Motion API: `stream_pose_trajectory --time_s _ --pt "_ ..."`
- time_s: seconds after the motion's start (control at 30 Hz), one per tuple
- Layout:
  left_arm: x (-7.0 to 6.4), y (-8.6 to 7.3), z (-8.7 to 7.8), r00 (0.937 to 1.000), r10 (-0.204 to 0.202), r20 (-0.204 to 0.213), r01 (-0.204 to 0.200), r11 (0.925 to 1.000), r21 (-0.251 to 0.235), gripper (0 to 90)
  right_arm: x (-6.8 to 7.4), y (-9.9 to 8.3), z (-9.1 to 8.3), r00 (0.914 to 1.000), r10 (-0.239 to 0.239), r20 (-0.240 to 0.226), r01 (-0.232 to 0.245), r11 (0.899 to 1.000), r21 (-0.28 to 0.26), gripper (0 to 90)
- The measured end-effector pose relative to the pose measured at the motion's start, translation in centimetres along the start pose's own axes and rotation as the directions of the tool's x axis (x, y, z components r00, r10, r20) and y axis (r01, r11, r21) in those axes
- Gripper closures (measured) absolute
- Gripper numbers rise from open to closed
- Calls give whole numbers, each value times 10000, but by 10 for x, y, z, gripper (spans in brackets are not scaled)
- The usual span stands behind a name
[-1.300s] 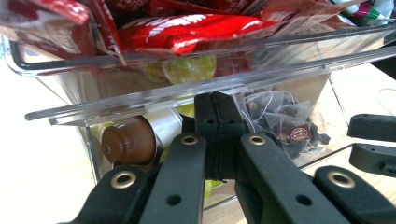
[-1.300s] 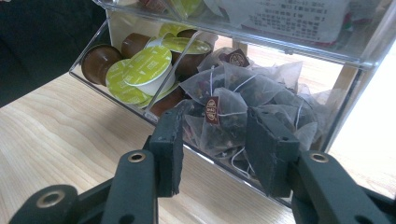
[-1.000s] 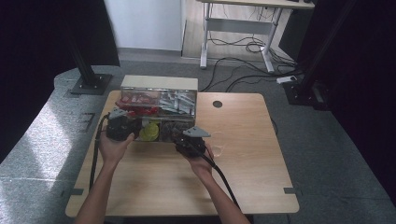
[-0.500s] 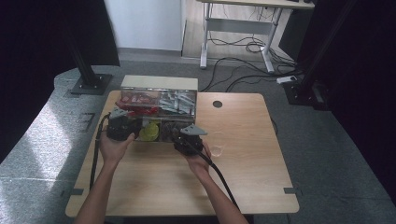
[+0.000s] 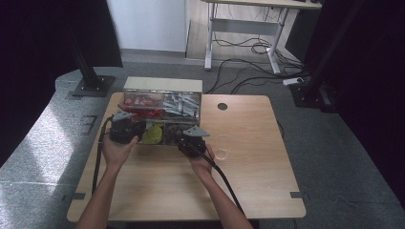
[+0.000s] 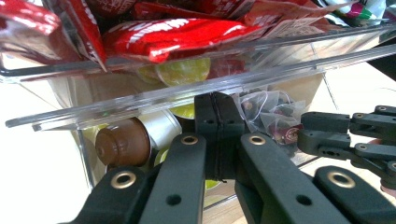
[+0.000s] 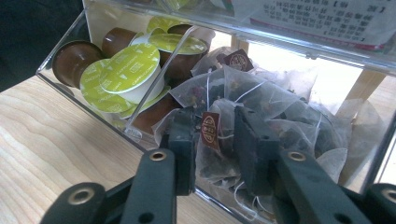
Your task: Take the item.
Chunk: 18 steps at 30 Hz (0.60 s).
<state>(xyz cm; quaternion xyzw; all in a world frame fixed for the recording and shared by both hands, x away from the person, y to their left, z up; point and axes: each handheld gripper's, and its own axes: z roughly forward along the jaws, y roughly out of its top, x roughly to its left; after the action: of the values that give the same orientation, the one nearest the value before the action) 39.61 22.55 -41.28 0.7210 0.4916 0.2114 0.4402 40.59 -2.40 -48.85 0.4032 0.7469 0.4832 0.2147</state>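
Observation:
A clear plastic organiser (image 5: 162,102) stands at the table's far edge, with its lower drawer (image 7: 93,100) pulled out. Inside the drawer lie green-lidded capsules (image 7: 130,65), brown capsules (image 6: 122,142) and mesh tea bags (image 7: 275,102). Red packets (image 6: 177,32) fill the tray above. My left gripper (image 6: 218,116) is shut, its tips just under the upper tray's clear lip at the drawer's left part (image 5: 125,129). My right gripper (image 7: 212,135) is open at the drawer's right part (image 5: 188,138), its jaws either side of a tea bag with a dark red tag (image 7: 210,127).
A clear round item (image 5: 220,145) lies on the wooden table (image 5: 248,181) just right of my right hand. A dark cable hole (image 5: 222,106) sits near the far edge. Cables trail from both grippers toward the near side. A desk frame stands on the floor beyond.
My right gripper has edged forward into the drawer's tea bags. The left gripper has stayed put.

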Motion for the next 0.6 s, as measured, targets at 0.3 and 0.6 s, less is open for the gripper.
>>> stream_pose_trajectory --time_s 0.3,0.6 --pt "0 0 0 10000 -4 20 4 10000 -10 900 -4 0 1 9992 111 -386 -107 9999 107 856" --pt "0 -1 0 10000 -20 9 20 10000 -42 900 -6 2 -5 9982 39 -603 -45 9999 -110 887"
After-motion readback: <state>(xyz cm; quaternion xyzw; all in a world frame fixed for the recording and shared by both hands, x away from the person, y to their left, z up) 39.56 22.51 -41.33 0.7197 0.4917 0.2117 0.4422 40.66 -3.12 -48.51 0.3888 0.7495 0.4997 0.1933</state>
